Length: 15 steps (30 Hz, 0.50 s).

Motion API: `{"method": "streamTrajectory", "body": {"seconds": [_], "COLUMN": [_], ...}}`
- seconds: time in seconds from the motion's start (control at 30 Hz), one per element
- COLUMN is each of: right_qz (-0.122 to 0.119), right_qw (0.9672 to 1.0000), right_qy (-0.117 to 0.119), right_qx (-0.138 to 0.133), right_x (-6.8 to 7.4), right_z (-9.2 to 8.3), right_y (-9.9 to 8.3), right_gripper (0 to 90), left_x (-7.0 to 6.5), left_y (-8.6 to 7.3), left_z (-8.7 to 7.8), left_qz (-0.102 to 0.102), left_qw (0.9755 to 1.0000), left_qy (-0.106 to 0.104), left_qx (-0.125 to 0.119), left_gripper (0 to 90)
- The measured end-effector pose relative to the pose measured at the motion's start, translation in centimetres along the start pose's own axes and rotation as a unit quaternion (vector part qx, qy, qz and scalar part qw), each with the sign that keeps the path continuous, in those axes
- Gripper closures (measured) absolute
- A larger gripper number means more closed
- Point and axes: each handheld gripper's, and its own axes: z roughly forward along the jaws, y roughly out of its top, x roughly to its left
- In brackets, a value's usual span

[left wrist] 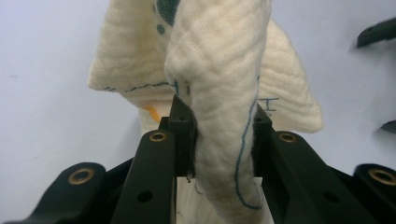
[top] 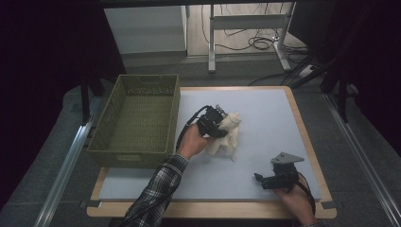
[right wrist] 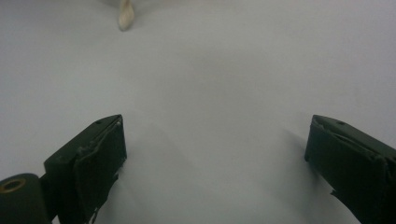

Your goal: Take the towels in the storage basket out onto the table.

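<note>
A cream quilted cloth (top: 228,135) with thin blue stitching hangs bunched over the middle of the pale blue mat (top: 265,113). My left gripper (top: 222,124) is shut on a thick fold of the cloth (left wrist: 219,93), and both pads press into it in the left gripper view. A lower corner of the cloth (right wrist: 125,16) touches the mat at the top of the right gripper view. My right gripper (top: 259,179) rests low near the mat's front right, pointing left. Its jaws stand wide apart with bare mat between them.
An olive woven basket (top: 137,118) with nothing in it stands at the left of the table, overhanging the mat's left edge. The table's wooden rim (top: 312,146) frames the mat. Beyond the table are a white cabinet, table legs and floor cables.
</note>
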Motion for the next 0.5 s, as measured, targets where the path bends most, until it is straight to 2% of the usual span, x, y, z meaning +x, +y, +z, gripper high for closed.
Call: {"method": "streamTrajectory", "body": {"seconds": [0.13,0.23,0.27,0.3,0.37,0.4,0.5], "right_qz": [-0.001,0.0,0.0,0.0,-0.001,-0.001,-0.003], "right_qw": [1.0,1.0,1.0,1.0,1.0,1.0,1.0], "right_qy": [0.0,0.0,0.0,0.0,0.0,0.0,0.0], "right_qx": [0.0,0.0,0.0,0.0,0.0,0.0,0.002], "right_x": [0.0,0.0,0.0,0.0,0.0,0.0,0.0], "right_z": [0.0,0.0,0.0,0.0,0.0,0.0,0.0], "right_y": [0.0,0.0,0.0,0.0,0.0,0.0,0.0], "right_gripper": [5.4,5.4,5.4,5.4,5.5,5.3,5.0], "left_x": [-0.6,-0.8,-0.9,-0.8,-0.8,-0.9,-1.0], "left_y": [-0.1,-0.2,-0.3,-0.4,-0.5,-0.8,-1.0], "left_z": [1.6,2.7,3.1,3.4,3.6,3.9,3.6], "left_qz": [0.005,0.007,0.002,0.008,0.007,-0.001,-0.004], "left_qw": [1.0,0.9999,0.9999,0.9997,0.9997,0.9997,0.9995], "left_qy": [0.0,-0.001,-0.004,-0.006,-0.01,-0.022,-0.032], "left_qx": [0.008,0.014,0.011,0.02,0.02,0.012,-0.001], "left_gripper": [69.9,64.0,59.9,54.9,44.7,39.0,29.3]}}
